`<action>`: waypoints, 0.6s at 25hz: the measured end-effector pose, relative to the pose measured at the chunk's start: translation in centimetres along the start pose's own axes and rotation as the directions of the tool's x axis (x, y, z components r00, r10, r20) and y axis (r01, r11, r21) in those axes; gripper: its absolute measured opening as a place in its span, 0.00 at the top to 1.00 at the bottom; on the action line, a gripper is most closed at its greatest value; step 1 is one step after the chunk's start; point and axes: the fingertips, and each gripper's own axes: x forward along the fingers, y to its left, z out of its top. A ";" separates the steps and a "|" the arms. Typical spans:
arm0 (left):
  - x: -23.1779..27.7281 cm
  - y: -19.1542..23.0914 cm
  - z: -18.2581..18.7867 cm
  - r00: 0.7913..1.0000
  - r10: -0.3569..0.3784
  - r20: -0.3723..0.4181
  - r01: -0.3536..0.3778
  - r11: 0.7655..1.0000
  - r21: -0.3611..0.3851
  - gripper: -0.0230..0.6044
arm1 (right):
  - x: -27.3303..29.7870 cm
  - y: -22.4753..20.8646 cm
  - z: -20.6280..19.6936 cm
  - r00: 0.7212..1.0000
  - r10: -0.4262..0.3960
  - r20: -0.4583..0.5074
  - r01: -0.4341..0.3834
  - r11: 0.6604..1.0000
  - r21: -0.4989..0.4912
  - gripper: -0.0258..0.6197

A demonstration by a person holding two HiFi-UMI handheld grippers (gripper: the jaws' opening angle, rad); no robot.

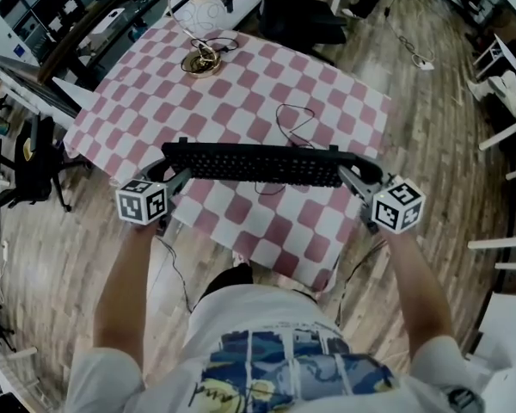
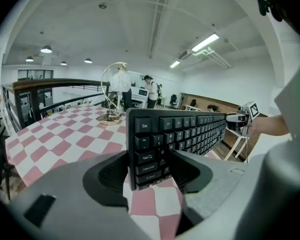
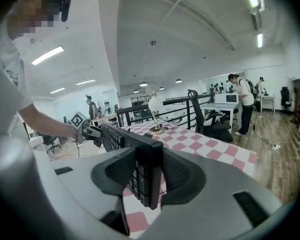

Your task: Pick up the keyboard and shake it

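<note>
A black keyboard [image 1: 262, 163] hangs in the air above the checkered table [image 1: 241, 101], held at both ends and tipped on edge with its keys facing the person. My left gripper [image 1: 174, 177] is shut on the keyboard's left end [image 2: 150, 151], by the Esc and Tab keys. My right gripper [image 1: 353, 177] is shut on the right end [image 3: 146, 171], pads pressed on both faces. A thin black cable [image 1: 294, 123] trails from the keyboard onto the tablecloth.
A brass lamp base [image 1: 201, 61] with a white globe shade [image 1: 196, 11] stands at the table's far side. An office chair [image 1: 30, 157] is at the left. People stand in the background of the right gripper view [image 3: 245, 101]. Wooden floor surrounds the table.
</note>
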 end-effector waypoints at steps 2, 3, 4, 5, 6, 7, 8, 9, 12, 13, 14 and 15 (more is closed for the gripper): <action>-0.7 -0.2 1.3 1.000 0.008 0.028 -0.008 1.000 0.012 0.56 | -0.6 0.4 1.6 1.000 -0.003 0.028 0.004 0.999 -0.042 0.72; -1.2 -0.4 1.8 0.999 0.011 0.041 -0.012 1.000 0.017 0.56 | -0.9 0.6 2.4 0.999 -0.004 0.042 0.007 0.998 -0.065 0.72; -1.6 -0.5 2.3 0.998 0.015 0.056 -0.016 1.000 0.022 0.56 | -1.2 0.8 3.2 0.998 -0.005 0.056 0.010 0.996 -0.088 0.72; -2.1 -0.7 2.8 0.997 0.017 0.070 -0.019 1.000 0.025 0.56 | -1.5 1.1 4.0 0.998 -0.005 0.070 0.013 0.994 -0.111 0.72; -2.5 -0.8 3.3 0.996 0.018 0.085 -0.020 0.999 0.027 0.56 | -1.9 1.4 4.8 0.997 -0.005 0.083 0.016 0.991 -0.135 0.72; -3.0 -1.0 3.7 0.995 0.020 0.099 -0.022 0.999 0.028 0.56 | -2.2 1.7 5.6 0.995 -0.004 0.096 0.019 0.987 -0.159 0.72; -3.4 -1.0 4.0 0.994 0.022 0.111 -0.025 0.999 0.028 0.56 | -2.5 2.0 6.4 0.994 -0.001 0.108 0.021 0.983 -0.182 0.72; -3.9 -1.1 4.3 0.992 0.025 0.120 -0.029 0.999 0.029 0.56 | -2.8 2.4 7.2 0.993 0.002 0.120 0.023 0.979 -0.204 0.72; -5.2 -1.4 5.4 0.987 0.036 0.156 -0.042 0.999 0.031 0.56 | -3.7 3.4 9.2 0.988 0.013 0.151 0.027 0.965 -0.261 0.72; -5.7 -1.6 5.8 0.985 0.039 0.168 -0.046 0.998 0.035 0.56 | -4.0 3.7 9.8 0.987 0.016 0.160 0.030 0.960 -0.277 0.72; -6.1 -1.8 6.2 0.983 0.041 0.178 -0.049 0.998 0.041 0.56 | -4.4 3.9 10.3 0.985 0.016 0.170 0.034 0.956 -0.292 0.72; -6.6 -2.0 6.7 0.981 0.043 0.189 -0.053 0.997 0.048 0.56 | -4.8 4.2 10.9 0.984 0.017 0.179 0.040 0.951 -0.308 0.72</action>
